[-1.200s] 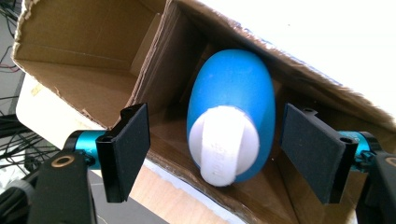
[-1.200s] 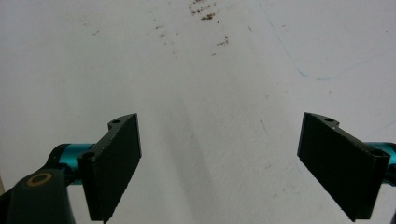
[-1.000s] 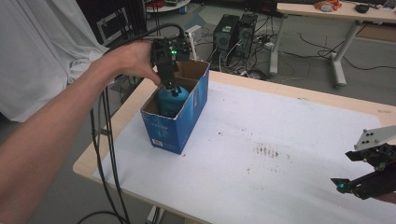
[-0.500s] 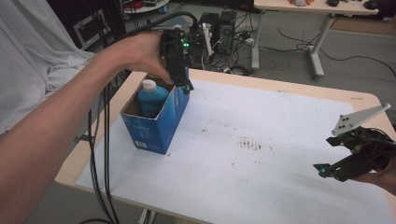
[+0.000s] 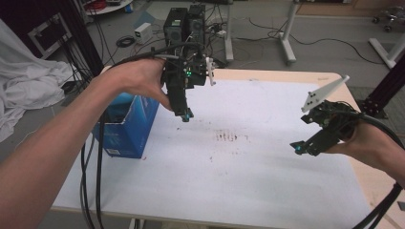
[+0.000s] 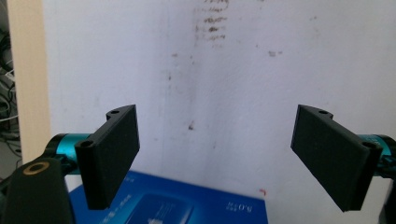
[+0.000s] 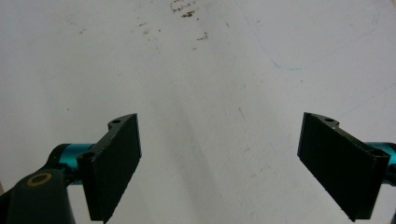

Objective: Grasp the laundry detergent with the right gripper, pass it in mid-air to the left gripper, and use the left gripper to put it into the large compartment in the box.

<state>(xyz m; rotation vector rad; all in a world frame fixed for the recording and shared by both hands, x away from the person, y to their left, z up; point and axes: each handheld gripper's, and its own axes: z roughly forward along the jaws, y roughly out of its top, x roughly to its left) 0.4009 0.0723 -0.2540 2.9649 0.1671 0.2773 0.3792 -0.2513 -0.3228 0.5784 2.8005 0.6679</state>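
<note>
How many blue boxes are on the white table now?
1. The blue box stands at the table's left edge, beside the left tool; the forearm covers its top, so its contents are hidden.

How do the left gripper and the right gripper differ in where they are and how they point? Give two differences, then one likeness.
The left gripper hangs beside the blue box; the right gripper is far from it, near the table's other side. The left gripper points straight down; the right gripper slants down toward the table's middle. Both are open and hold nothing.
</note>
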